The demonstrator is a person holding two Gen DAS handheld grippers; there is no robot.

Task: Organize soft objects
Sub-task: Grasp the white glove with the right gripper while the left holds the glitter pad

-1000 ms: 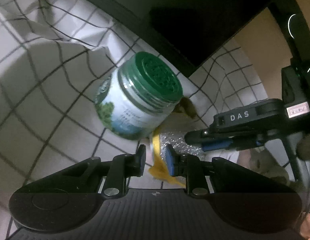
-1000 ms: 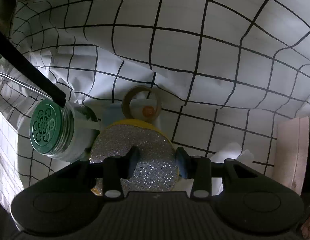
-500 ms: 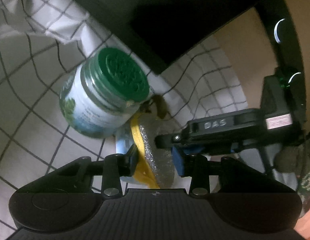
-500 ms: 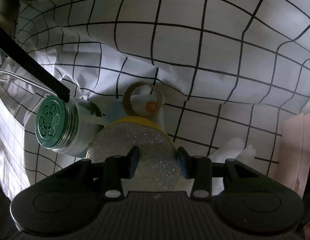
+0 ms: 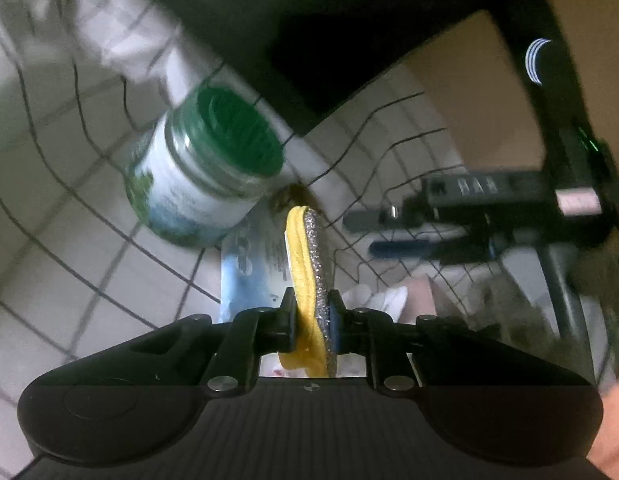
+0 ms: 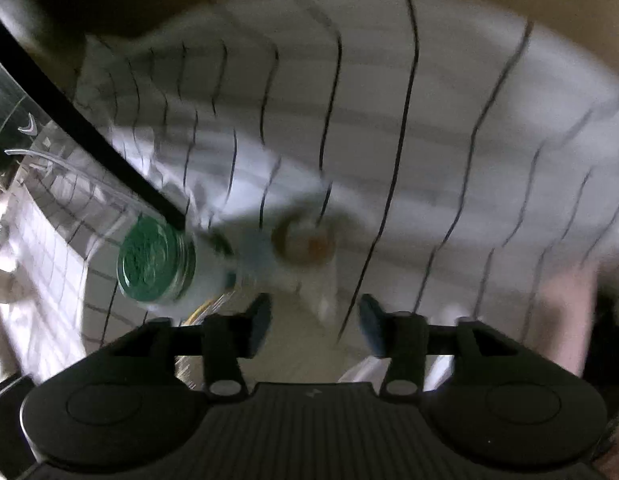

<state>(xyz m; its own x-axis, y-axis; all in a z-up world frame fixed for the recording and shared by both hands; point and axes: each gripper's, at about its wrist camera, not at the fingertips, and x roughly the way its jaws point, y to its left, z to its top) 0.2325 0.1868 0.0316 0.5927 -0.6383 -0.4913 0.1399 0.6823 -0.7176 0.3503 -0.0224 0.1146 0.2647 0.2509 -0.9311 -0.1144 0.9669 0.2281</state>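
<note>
Left gripper point(image 5: 312, 312) is closing on the sponge point(image 5: 307, 264); right gripper point(image 6: 311, 326) is opening, empty. Jar point(image 5: 207, 176) at 11 o'clock looks tippy, maybe gets bumped.

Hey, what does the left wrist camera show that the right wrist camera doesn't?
Only the left wrist view shows the yellow and silver glitter sponge, standing on edge between the closing jaws of the left gripper, whose pads press it. It also shows the right gripper from the side, blurred. Only the right wrist view shows the right gripper head-on, jaws opening with nothing between them, plus a blurred brownish ring on the cloth. Both show the green-lidded jar lying on its side on the checked white cloth.
</note>
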